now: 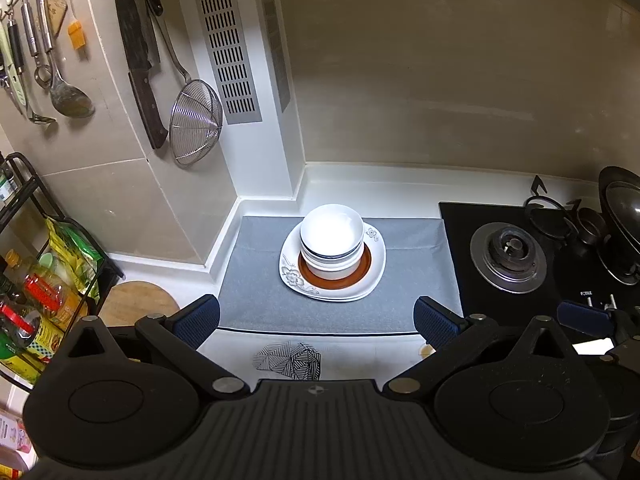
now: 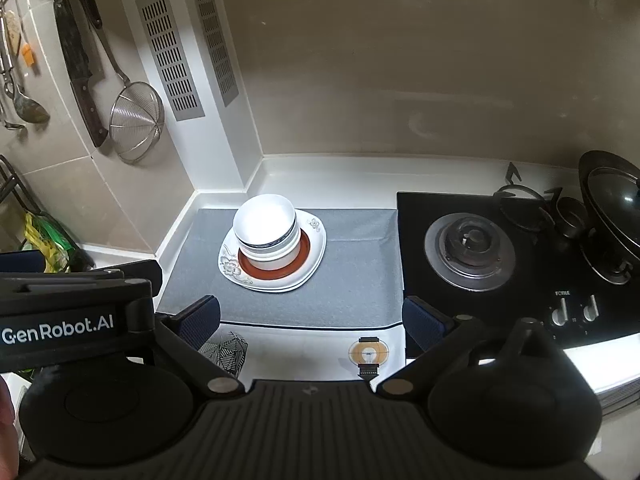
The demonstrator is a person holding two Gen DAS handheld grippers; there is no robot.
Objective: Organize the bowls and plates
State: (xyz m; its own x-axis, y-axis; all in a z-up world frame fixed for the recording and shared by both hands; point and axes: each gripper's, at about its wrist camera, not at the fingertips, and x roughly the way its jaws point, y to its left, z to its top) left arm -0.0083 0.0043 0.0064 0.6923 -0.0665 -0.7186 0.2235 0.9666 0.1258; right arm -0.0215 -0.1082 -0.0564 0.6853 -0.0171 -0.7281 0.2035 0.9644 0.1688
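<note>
Claws point(image 1: 316, 320) point(image 2: 311, 320) agape, bowls point(image 1: 331, 236) upright, plates point(image 1: 370, 280) flat

Glossy white ceramic bowls point(image 1: 332, 236) sit stacked on glazed plates point(image 1: 332, 276), which lie on a matt grey cloth mat point(image 1: 256, 280). Right of the mat, the glossy black stove point(image 1: 560, 264) carries a metal burner ring point(image 1: 509, 259).

**Readable text: two marks**

In your right wrist view, "GenRobot.AI" stands in white letters on the black body of the left gripper point(image 2: 60, 316), at the left edge of the picture. On the black glass hob point(image 2: 532, 296), "FOTILE" is printed in small white letters just above the two control knobs point(image 2: 574, 310) near its front edge. Your left wrist view shows the same hob mark point(image 1: 586, 293), too blurred to spell out. Labels on the bottles point(image 1: 40, 296) in the rack can't be read.
</note>
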